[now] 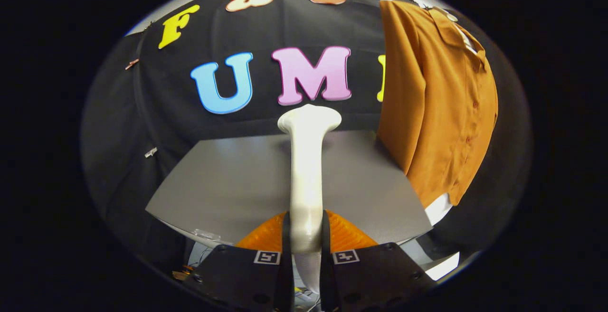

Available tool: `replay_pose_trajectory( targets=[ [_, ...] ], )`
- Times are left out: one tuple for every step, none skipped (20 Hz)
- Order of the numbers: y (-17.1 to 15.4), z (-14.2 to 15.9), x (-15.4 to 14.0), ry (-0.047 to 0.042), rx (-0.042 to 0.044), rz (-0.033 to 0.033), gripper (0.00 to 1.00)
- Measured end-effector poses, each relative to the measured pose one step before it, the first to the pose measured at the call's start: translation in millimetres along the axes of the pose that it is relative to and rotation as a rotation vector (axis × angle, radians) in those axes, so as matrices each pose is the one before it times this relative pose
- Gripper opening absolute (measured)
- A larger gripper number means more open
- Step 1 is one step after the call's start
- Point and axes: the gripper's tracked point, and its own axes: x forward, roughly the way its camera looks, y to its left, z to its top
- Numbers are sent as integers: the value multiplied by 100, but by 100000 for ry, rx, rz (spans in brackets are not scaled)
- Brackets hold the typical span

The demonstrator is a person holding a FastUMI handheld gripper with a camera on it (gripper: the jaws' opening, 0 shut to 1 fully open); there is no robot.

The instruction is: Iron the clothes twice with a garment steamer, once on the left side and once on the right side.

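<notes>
Claw [306,236] at bottom centre, both fingers clamped on the handle of the white steamer [308,160], head pointing up at mid-frame over the grey tabletop [228,179]. Orange shirt [441,103] hangs at upper right, well apart from the head. Judged: steamer in hand, neither pass begun. Next calls for swinging right onto the shirt's left side.

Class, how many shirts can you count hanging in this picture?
1: the shirt hangs beside the table, beyond the steamer gripped in the gripper.
</notes>
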Motion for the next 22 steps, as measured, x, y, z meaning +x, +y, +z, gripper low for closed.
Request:
replay_pose_trajectory(
  targets=[
    [-149,1457,-1095,-4726,1233,387,25],
    [-308,1435,-1334,-4677,1436,232,25],
    [-451,1270,-1318,-4205,941,-19,25],
    [-443,1060,-1056,-4091,870,-9,25],
    [-554,1113,-1110,-3732,904,-161,25],
    [-614,1041,-1078,-3481,593,-136,25],
    [-615,1000,-944,-3455,318,-80,24],
    [-627,841,-953,-3007,223,63,25],
    [-343,790,-1036,-2993,737,242,25],
    [-583,759,-1032,-2628,195,67,24],
    [-682,860,-950,-2858,-161,-41,24],
    [-847,875,-737,-2665,-287,196,24],
    [-700,941,-855,-2447,-462,481,24],
    [-492,804,-590,-2794,-436,672,24],
    [-709,952,-730,-2632,-929,627,24],
    [-744,897,-749,-2805,-1102,362,24],
    [-835,898,-537,-2450,-721,151,24],
    [-864,839,-423,-2693,-529,64,24],
    [-839,763,-280,-2180,-273,64,24],
    [-702,536,-309,-1591,-360,-81,24],
    [-780,485,-120,-1321,-270,92,24],
    [-677,363,-109,-685,-263,122,24]
  ],
)
